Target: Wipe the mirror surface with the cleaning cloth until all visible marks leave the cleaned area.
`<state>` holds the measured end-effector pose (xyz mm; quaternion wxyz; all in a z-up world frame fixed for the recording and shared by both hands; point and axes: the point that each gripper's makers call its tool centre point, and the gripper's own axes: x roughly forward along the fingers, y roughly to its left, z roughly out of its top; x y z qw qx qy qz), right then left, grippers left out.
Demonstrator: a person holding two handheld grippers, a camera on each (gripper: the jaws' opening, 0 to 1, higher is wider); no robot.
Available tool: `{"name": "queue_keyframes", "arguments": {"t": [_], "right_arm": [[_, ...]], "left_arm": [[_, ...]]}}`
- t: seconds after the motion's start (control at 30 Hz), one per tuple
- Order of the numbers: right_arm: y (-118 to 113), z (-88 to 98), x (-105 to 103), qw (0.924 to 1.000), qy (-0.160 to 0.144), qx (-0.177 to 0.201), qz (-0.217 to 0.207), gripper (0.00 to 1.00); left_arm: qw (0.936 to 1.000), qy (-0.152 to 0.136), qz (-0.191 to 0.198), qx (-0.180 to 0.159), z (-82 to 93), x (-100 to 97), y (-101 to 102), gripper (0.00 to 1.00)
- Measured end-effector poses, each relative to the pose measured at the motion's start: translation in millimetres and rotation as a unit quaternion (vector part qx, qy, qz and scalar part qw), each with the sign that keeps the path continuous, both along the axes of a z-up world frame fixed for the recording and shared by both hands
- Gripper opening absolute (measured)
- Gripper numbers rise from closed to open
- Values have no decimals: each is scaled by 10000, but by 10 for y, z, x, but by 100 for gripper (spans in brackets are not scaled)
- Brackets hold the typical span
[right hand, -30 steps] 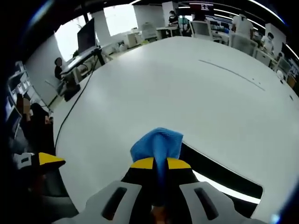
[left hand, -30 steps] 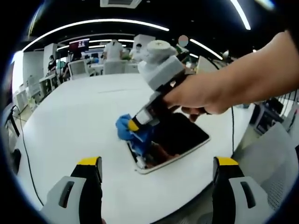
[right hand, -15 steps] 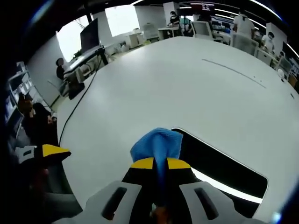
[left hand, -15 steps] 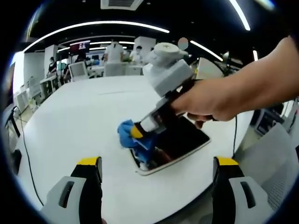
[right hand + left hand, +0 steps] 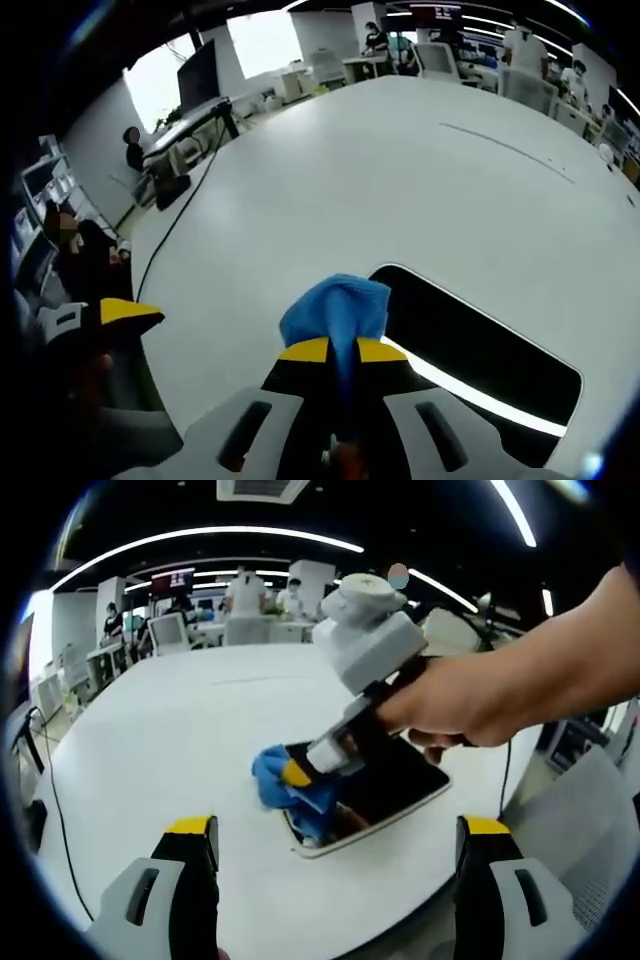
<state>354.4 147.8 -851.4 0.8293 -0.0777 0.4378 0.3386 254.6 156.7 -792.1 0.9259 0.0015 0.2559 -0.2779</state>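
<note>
Bare table (image 5: 330, 170) lies open all around the mirror (image 5: 480, 350).

Open office: white table (image 5: 400, 170), desks, chairs, ceiling light strips (image 5: 200, 532).

Open-plan office: desks (image 5: 225, 630), monitor (image 5: 198, 78), chairs (image 5: 168, 630), ceiling strip lights (image 5: 200, 535).

1. I am pinching the blue cleaning cloth (image 5: 338, 312) between my right gripper (image 5: 340, 350)'s 2 yellow-tipped jaws, closed tight on it.
2. The cloth is bunching up beyond the tips, touching the near corner of the dark mirror (image 5: 480, 350).
3. The mirror is lying flat on the white table (image 5: 400, 180).
4. The left gripper (image 5: 105, 318) is showing at the left edge.
</note>
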Motion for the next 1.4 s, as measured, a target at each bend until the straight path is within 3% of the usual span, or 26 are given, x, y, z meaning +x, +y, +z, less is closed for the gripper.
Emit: {"name": "queue_keyframes", "arguments": {"t": [0.83,1.4], "right_arm": [[-36,16,-24,9994,-139,111,288,3],[-225,5,-28,9994,-101,30,339,2]], "left_arm": [[10000,42,48,68,-13,-6,22,99],[9999,91,59,99,-21,-14,24,99]]}}
